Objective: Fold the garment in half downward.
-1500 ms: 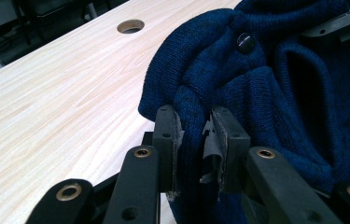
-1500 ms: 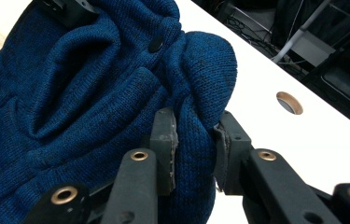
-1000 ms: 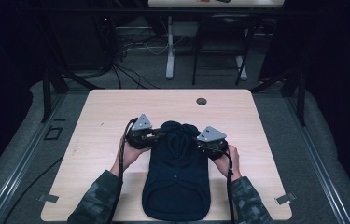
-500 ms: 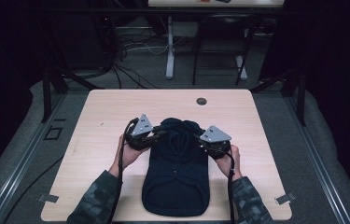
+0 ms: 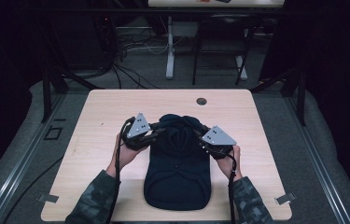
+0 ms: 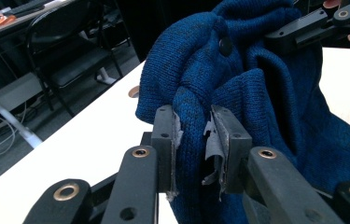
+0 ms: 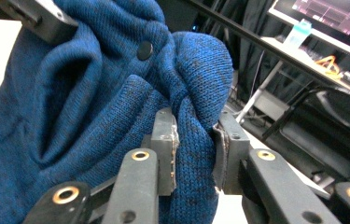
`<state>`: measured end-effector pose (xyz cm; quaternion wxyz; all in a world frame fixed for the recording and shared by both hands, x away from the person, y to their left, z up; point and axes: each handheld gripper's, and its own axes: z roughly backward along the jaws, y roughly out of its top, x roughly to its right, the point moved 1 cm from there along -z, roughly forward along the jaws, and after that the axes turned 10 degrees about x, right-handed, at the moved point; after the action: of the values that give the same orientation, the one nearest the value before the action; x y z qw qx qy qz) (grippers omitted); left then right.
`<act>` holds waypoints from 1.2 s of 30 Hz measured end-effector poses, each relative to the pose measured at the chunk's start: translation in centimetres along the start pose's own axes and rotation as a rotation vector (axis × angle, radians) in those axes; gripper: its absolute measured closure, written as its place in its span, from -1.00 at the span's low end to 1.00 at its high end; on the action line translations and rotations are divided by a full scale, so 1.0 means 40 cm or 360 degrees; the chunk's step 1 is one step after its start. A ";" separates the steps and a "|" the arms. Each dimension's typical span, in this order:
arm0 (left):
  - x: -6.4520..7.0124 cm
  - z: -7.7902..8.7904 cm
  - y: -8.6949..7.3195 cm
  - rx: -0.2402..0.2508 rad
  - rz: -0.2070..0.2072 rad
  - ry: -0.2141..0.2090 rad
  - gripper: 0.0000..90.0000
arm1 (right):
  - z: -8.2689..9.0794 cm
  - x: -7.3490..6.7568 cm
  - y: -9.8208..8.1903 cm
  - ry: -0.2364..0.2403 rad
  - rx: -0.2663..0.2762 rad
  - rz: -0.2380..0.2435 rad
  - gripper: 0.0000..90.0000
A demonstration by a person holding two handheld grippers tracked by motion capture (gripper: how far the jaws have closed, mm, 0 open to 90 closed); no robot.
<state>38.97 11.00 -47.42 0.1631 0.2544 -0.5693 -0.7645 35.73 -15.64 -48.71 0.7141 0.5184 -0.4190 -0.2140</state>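
Both grippers, left [image 5: 156, 134] & right [image 5: 200, 135], each w/ jaws pinched tight on the blue knit [image 5: 177, 163] at mid-frame of the table [image 5: 93, 121], have pulled its far edge back a bit toward the person, so prob. a fold is starting.

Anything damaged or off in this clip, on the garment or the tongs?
The grey pad lining on the left tongs is torn and peeling, its ragged edge hanging off the right-hand jaw beside the pinched blue knit garment. The right tongs show slighter fraying on their pads. The garment itself looks intact, merely bunched.
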 end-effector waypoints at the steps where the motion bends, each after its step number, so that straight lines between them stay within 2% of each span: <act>1: -0.002 -0.003 -0.002 -0.0023 0.0032 -0.0019 0.59 | -0.001 0.000 0.001 0.0016 -0.0009 -0.0007 0.62; 3: -0.006 -0.013 -0.009 -0.0045 0.0120 -0.0093 0.52 | -0.002 -0.005 0.000 0.0009 -0.0018 0.0016 0.63; 4: -0.007 -0.017 -0.014 -0.0067 0.0150 -0.0117 0.48 | -0.005 -0.005 -0.002 0.0032 -0.0036 0.0011 0.63; 8: -0.008 -0.034 -0.033 -0.0138 0.0174 -0.0133 0.52 | -0.008 -0.008 -0.009 0.0038 -0.0058 0.0034 0.64; 10: -0.005 -0.039 -0.039 -0.0155 0.0159 -0.0121 0.58 | -0.008 -0.008 -0.011 0.0048 -0.0064 0.0044 0.64; 12: 0.001 -0.042 -0.041 -0.0169 0.0108 -0.0086 0.63 | -0.007 -0.010 -0.015 0.0048 -0.0059 0.0071 0.64; 14: 0.010 -0.043 -0.042 -0.0184 0.0026 -0.0029 0.67 | -0.009 -0.009 -0.018 0.0096 -0.0089 0.0107 0.64; 16: 0.015 -0.044 -0.044 -0.0181 -0.0019 -0.0001 0.70 | -0.009 -0.008 -0.022 0.0177 -0.0120 0.0118 0.63; 17: 0.018 -0.045 -0.046 -0.0172 -0.0037 0.0017 0.72 | -0.008 -0.008 -0.022 0.0183 -0.0129 0.0125 0.62; 21: 0.032 -0.043 -0.053 -0.0162 -0.0090 0.0051 0.75 | -0.012 -0.001 -0.027 0.0268 -0.0206 -0.0003 0.56; 24: 0.040 -0.045 -0.058 -0.0170 -0.0134 0.0062 0.76 | -0.023 0.009 -0.036 0.0333 -0.0335 -0.0183 0.50; 25: 0.042 -0.045 -0.059 -0.0171 -0.0141 0.0065 0.76 | -0.027 0.014 -0.040 0.0343 -0.0360 -0.0257 0.42; 27: 0.044 -0.047 -0.061 -0.0170 -0.0148 0.0063 0.76 | -0.030 0.024 -0.049 0.0368 -0.0392 -0.0379 0.41; 32: 0.049 -0.051 -0.064 -0.0178 -0.0162 0.0049 0.77 | -0.036 0.037 -0.066 0.0444 -0.0446 -0.0553 0.16; 33: 0.049 -0.051 -0.065 -0.0179 -0.0166 0.0048 0.77 | -0.041 0.041 -0.070 0.0474 -0.0478 -0.0612 0.08; 35: 0.048 -0.051 -0.066 -0.0182 -0.0173 0.0040 0.77 | -0.045 0.047 -0.078 0.0500 -0.0494 -0.0689 0.09; 36: 0.048 -0.051 -0.066 -0.0182 -0.0176 0.0031 0.77 | -0.046 0.049 -0.080 0.0504 -0.0495 -0.0701 0.11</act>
<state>38.67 9.16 -50.77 0.1405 0.2832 -0.5081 -0.8012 38.74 -17.26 -51.12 0.7777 0.5081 -0.1423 -0.3417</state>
